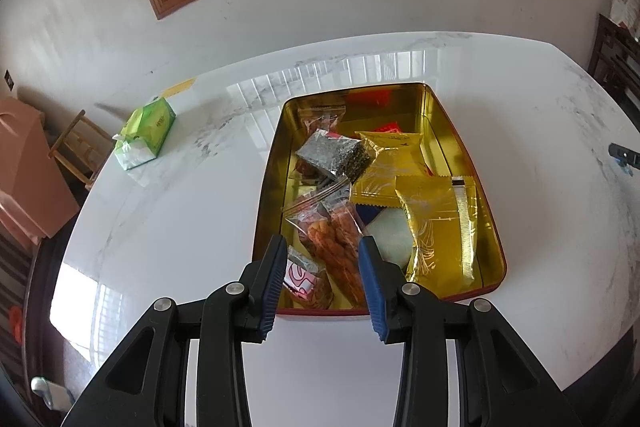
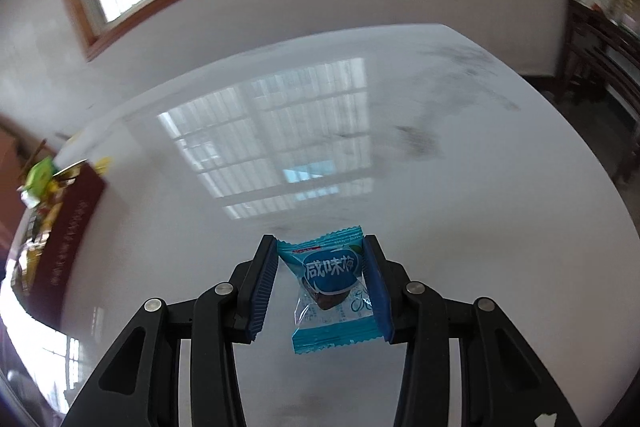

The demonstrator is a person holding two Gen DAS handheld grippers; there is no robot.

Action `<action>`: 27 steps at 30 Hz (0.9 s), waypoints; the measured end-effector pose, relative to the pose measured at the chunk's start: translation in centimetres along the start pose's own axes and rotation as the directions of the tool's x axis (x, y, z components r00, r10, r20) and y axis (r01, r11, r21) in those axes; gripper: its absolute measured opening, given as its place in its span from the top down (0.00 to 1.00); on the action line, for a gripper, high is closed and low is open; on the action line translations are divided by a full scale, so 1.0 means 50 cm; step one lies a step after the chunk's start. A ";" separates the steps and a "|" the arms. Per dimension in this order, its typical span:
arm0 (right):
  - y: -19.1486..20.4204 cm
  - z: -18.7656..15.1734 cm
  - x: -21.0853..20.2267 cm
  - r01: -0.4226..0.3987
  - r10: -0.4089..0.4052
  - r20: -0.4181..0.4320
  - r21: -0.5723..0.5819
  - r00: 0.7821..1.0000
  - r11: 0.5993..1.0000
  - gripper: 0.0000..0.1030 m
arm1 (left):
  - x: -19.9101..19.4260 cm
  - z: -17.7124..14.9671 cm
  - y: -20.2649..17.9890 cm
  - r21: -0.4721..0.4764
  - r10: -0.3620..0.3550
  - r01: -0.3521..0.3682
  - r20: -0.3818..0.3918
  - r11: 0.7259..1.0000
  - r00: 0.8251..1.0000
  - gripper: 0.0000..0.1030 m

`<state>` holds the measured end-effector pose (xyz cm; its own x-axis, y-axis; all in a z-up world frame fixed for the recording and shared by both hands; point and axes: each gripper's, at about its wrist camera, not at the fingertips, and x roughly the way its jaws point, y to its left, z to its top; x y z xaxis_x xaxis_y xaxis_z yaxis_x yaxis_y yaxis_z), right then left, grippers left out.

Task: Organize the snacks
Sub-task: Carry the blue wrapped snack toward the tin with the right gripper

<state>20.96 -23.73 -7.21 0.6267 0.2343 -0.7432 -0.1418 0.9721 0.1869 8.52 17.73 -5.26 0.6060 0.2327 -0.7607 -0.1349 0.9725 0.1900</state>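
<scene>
A gold-lined red tin [image 1: 276, 163] sits on the white marble table and holds several snacks: a clear bag of orange twists [image 1: 336, 239], a dark sesame bar [image 1: 332, 155], yellow packets [image 1: 436, 223]. My left gripper [image 1: 323, 247] is open and empty, above the tin's near end. In the right wrist view, my right gripper [image 2: 320, 247] is shut on a blue candy packet [image 2: 332, 287], held above the table. The tin [image 2: 68, 227] shows blurred at the far left there.
A green tissue pack [image 1: 146, 133] lies on the table [image 1: 160, 227] to the left of the tin. A wooden stool [image 1: 80, 147] and a pink box [image 1: 24, 167] stand beyond the table's left edge. Dark furniture [image 2: 600, 67] stands at the right.
</scene>
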 end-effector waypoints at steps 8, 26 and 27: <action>0.200 0.040 -0.040 -0.165 0.170 0.021 -0.143 0.985 0.976 0.62 | 0.000 -0.005 0.005 -0.007 0.002 -0.002 0.001 1.000 1.000 0.59; 0.489 0.068 -0.063 -0.359 0.372 -0.018 -0.304 0.928 0.882 0.63 | -0.008 -0.027 0.051 -0.050 -0.007 0.008 0.014 0.999 1.000 0.54; 0.495 0.070 -0.059 -0.363 0.374 -0.024 -0.307 0.927 0.880 0.63 | -0.008 -0.027 0.053 -0.052 -0.008 0.009 0.014 0.999 1.000 0.54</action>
<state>18.31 -0.42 1.85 0.5098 0.5814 -0.6341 -0.5873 0.7738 0.2373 6.85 20.22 -5.30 0.6178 0.2243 -0.7536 -0.1703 0.9739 0.1502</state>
